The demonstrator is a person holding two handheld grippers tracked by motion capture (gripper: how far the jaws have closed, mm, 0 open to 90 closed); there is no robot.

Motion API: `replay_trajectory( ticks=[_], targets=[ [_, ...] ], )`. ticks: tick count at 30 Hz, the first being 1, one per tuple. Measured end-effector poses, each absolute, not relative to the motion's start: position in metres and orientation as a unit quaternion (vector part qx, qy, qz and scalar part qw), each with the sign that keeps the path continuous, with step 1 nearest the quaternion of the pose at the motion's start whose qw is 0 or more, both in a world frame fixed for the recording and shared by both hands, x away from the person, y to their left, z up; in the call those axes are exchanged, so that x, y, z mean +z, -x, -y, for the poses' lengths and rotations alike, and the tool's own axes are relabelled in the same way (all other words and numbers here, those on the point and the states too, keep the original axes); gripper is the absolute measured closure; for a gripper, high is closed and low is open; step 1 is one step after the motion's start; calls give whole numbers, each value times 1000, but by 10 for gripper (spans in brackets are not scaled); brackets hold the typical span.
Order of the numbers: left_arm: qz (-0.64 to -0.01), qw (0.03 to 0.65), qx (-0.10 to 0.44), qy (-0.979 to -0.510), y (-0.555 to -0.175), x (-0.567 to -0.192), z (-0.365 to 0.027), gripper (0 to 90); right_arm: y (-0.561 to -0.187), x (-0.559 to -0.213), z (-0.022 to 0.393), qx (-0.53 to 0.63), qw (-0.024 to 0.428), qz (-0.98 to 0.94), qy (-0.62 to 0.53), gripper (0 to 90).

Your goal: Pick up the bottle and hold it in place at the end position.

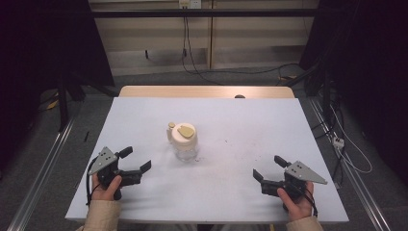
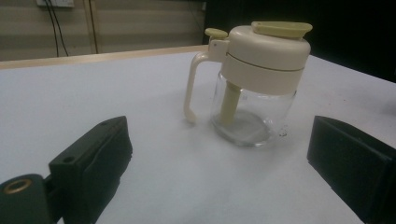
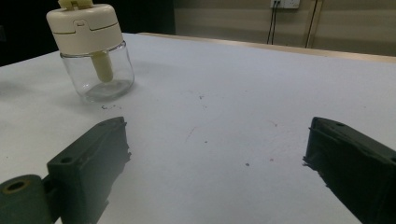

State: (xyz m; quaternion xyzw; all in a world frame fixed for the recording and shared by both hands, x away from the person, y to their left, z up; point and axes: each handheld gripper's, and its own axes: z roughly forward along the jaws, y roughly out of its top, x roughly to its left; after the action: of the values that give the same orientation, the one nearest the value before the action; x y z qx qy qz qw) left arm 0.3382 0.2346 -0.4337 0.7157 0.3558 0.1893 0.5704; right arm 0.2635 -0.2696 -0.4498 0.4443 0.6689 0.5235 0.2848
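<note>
A glass jar (image 1: 184, 139) with a cream lid and handle is seen upright at the centre of the high view, on the white bench (image 1: 240, 125); the left tool (image 1: 133, 161) and right tool (image 1: 269, 168) are held spread and empty, lower left and lower right, well apart from it; a one-sided push on the top-heavy lid could probably tip the jar, and smooth glass may slip from the jaws.

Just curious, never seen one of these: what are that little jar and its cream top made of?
The jar looks like clear glass: you see the table and inner tube through it. Its cream top, handle included, looks like matte moulded plastic, though that's a guess from its even, dull surface.
</note>
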Motion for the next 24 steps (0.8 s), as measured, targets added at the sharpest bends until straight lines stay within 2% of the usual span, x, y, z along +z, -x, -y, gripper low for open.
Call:
replay_trajectory(
  ticks=[24],
  targets=[
    [-340,583,170,-718,-348,-432,-207,61,-266,-449,265,524,281,-675,-437,57]
  ],
)
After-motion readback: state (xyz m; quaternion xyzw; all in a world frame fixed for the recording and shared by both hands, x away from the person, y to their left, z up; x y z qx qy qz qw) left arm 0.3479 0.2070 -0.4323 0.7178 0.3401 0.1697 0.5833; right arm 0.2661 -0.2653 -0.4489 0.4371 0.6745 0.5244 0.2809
